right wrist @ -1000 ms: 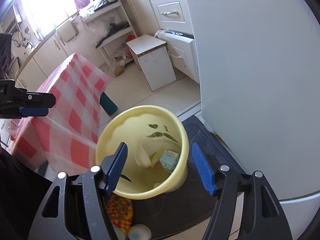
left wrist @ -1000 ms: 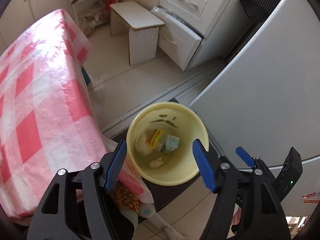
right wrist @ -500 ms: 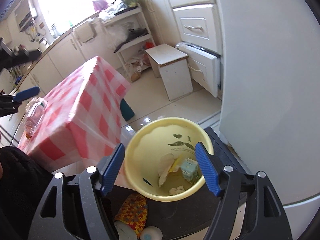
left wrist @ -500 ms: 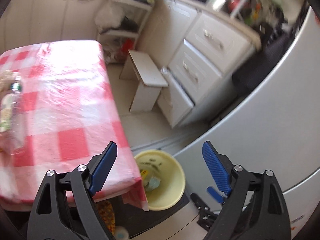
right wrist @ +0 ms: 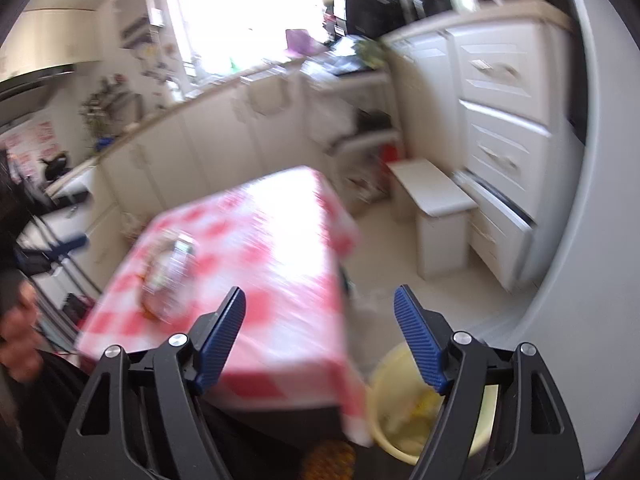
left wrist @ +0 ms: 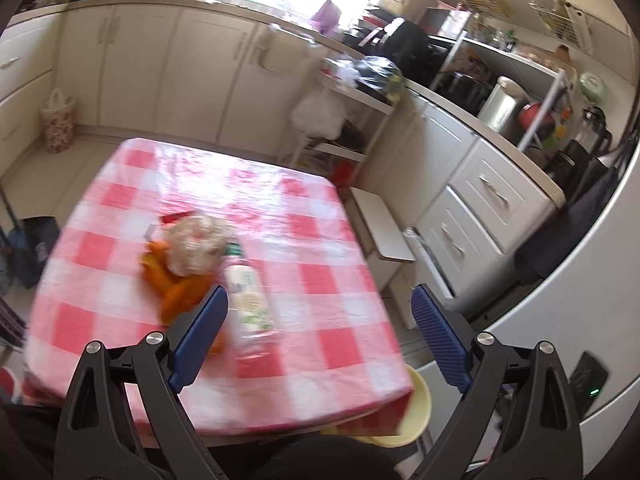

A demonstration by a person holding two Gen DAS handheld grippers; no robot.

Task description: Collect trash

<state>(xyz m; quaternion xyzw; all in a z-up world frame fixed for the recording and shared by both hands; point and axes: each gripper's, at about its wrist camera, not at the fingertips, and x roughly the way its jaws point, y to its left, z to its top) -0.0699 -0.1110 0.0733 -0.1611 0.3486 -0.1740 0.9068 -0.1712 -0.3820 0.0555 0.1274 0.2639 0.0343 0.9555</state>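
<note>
A clear plastic bottle [left wrist: 249, 299] with a green-and-white label lies on the red-checked table [left wrist: 304, 216], beside orange peel [left wrist: 176, 285] and a crumpled clear bag [left wrist: 196, 243]. The yellow bin [left wrist: 416, 408] stands on the floor at the table's near right corner. It also shows in the right wrist view [right wrist: 394, 408], with trash inside. My left gripper [left wrist: 318, 332] is open and empty above the table's near edge, the bottle just past its left finger. My right gripper [right wrist: 320, 334] is open and empty, above the table's corner and the bin. The bottle [right wrist: 170, 276] is blurred there.
A white fridge [left wrist: 580, 280] stands close on the right. A white stool [right wrist: 434, 216] and white drawers [right wrist: 504, 168] stand beyond the table. Cabinets and a cluttered counter [left wrist: 160, 64] line the back wall. A black mat lies under the bin.
Both grippers have lifted and tilted up from over the bin towards the table. The bin has dropped to the bottom of both views. The bottle and peel have come into the left view.
</note>
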